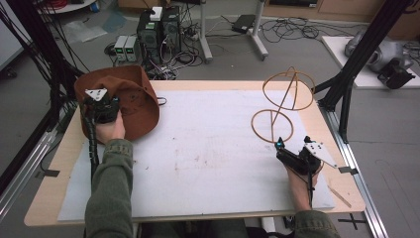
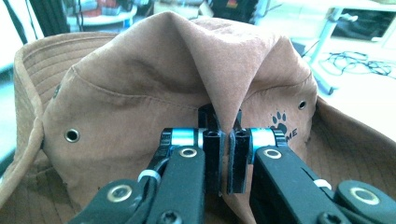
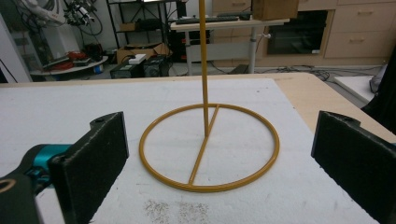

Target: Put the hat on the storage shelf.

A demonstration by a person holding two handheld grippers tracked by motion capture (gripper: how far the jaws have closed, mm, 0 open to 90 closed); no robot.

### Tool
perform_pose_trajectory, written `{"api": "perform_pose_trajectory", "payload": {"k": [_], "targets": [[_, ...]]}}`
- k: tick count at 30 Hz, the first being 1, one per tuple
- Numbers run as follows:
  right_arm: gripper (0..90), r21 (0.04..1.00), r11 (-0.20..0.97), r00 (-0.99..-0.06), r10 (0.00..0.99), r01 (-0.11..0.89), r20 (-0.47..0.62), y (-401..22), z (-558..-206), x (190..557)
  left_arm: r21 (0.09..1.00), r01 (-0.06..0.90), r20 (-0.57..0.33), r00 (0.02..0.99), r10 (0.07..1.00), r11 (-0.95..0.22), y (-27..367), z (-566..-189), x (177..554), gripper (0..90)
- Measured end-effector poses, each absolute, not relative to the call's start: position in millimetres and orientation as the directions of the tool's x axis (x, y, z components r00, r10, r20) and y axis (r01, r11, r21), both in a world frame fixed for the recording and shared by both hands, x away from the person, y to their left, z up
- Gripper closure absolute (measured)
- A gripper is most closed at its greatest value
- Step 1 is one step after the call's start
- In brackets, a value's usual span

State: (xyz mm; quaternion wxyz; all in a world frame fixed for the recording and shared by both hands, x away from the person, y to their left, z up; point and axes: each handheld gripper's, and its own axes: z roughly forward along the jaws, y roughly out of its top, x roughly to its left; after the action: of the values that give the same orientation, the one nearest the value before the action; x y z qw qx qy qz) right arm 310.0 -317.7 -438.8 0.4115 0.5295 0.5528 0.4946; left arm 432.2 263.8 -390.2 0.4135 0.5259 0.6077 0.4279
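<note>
hat [image 2: 140, 88]: brown, crown puckered (paw print) | left tool [image 2: 223, 140] pinching its fabric | right tool [image 3: 219, 154] agape, empty

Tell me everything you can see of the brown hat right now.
The brown hat is a soft, suede-looking bucket hat with a stitched brim, metal eyelets and a small black paw-print logo on the crown. It sits at the table's far left corner, brim hanging slightly past the edge. The left hand-held gripper is shut on a pinched fold of the crown, pulling the fabric into a peaked ridge. A thin cord loop trails from its right side.
</note>
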Motion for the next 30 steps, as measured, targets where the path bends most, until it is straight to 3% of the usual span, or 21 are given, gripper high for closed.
{"api": "perform_pose_trajectory", "payload": {"k": [4, 30], "targets": [[3.0, 0.982, -0.054, -0.101, 0.992, 0.181, 0.073, -318, -439, 310, 0.973, 0.232, -0.003, -0.075, 0.997, 0.02, 257, -380, 426, 87.7], [3.1, 0.983, -0.045, -0.111, 0.992, 0.178, 0.066, -317, -439, 309, 0.997, -0.062, -0.039, 0.059, 0.997, 0.043, 249, -331, 384, 87.5]]}}
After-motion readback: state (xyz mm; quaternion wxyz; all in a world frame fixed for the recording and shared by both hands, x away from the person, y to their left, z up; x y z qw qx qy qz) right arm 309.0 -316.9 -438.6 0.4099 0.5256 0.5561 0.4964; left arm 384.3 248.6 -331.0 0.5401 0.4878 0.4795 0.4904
